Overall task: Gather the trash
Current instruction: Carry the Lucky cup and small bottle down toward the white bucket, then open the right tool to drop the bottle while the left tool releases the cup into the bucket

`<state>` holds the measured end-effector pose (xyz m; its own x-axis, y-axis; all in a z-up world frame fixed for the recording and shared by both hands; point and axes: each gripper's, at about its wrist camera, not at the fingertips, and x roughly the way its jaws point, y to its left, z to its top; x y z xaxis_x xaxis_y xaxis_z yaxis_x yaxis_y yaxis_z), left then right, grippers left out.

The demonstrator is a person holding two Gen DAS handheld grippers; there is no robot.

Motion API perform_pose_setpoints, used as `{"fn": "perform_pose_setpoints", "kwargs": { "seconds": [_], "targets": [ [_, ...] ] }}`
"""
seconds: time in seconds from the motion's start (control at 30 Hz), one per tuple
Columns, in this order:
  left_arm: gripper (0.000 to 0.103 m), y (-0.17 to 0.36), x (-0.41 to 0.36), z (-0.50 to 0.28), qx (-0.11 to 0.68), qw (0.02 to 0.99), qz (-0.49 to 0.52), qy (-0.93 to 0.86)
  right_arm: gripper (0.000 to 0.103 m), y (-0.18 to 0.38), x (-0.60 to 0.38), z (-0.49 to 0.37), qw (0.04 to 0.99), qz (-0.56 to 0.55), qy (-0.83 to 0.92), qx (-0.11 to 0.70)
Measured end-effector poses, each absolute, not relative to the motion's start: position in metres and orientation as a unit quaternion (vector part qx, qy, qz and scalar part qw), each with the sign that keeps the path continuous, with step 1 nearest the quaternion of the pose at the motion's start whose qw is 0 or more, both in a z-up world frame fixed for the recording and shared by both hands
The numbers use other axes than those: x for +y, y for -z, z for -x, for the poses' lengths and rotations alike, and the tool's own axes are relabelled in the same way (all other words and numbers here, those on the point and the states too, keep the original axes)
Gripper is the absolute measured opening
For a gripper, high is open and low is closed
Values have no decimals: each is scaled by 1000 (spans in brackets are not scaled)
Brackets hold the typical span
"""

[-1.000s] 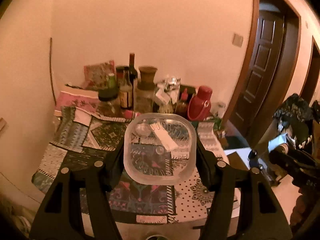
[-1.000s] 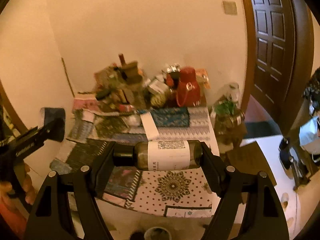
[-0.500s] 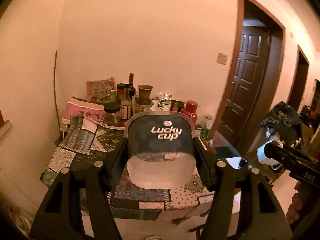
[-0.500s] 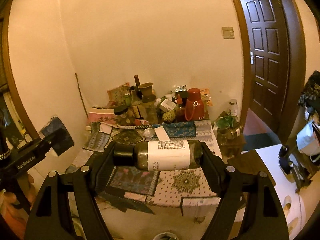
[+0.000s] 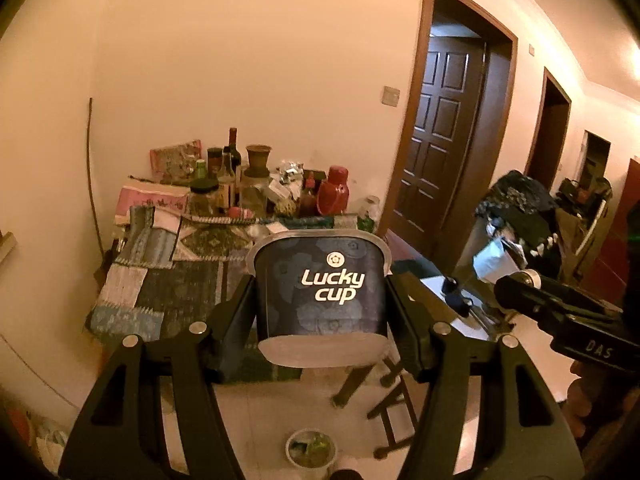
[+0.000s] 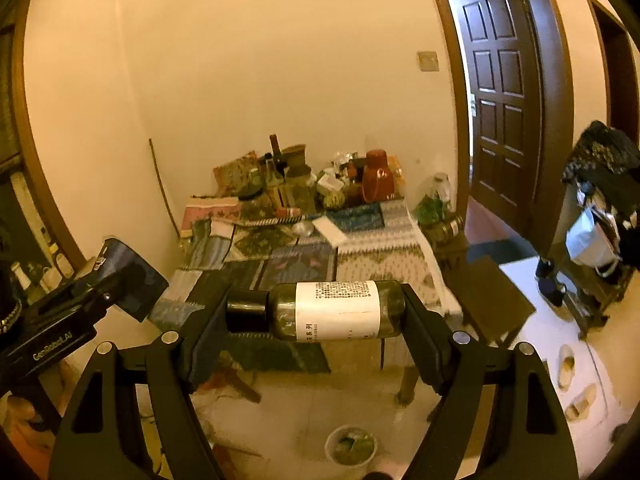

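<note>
- Bottle (image 6: 336, 311): long axis horizontal, lying crosswise between the two fingers of the right gripper (image 6: 318, 316). The black cap end points to the left finger, the base to the right finger.
- Right gripper state: the fingers are clamped on the bottle end to end, one pad on the cap, the other on the base. The bottle is carried in the air, in front of and above the desk (image 6: 384, 264).
- Bottle label: a white wrap-around label with a block of fine print along its top edge and a short line of small characters near its lower left. Neither is legible.
- Cup (image 5: 322, 292): dark blue tub with a pale rim, tilted so that its side wall faces the camera; the wider rim is at the top, the pale base at the bottom.
- Left gripper (image 5: 320, 304) state: the fingers grip the cup by its two opposite side walls, at a medium spread. The cup sits squarely between them, clear of the desk.
- Cup lettering: "Lucky cup" in white, under a small round white emblem.
- Cross views: the right gripper body at the right edge of the left view bears "DAS"; the left gripper body at the left edge of the right view bears "GenRobot.AI".
- Floor: a small round bin (image 6: 351, 445) with greenish contents stands below both grippers, near the lower frame edge.
</note>
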<state>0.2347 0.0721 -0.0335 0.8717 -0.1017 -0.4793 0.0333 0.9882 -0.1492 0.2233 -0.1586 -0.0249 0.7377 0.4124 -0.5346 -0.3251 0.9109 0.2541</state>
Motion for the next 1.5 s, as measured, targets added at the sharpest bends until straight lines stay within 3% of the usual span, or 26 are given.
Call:
{"fn": "perform_pose_setpoints", "kwargs": {
  "seconds": [0.37, 0.67, 1.0, 1.5],
  "targets": [
    [62, 60, 68, -193, 293, 952, 76, 45, 77, 46, -161, -194, 916, -57, -195, 346],
    [62, 117, 61, -206, 351, 931, 100, 23, 77, 108, -157, -204, 887, -39, -217, 405],
    [62, 232, 52, -228, 421, 898, 129, 5, 77, 214, -144, -234, 850, -20, -217, 479],
    [62, 422, 72, -258, 494, 854, 155, -47, 77, 372, -104, -281, 805, -22, -285, 520]
  ]
}}
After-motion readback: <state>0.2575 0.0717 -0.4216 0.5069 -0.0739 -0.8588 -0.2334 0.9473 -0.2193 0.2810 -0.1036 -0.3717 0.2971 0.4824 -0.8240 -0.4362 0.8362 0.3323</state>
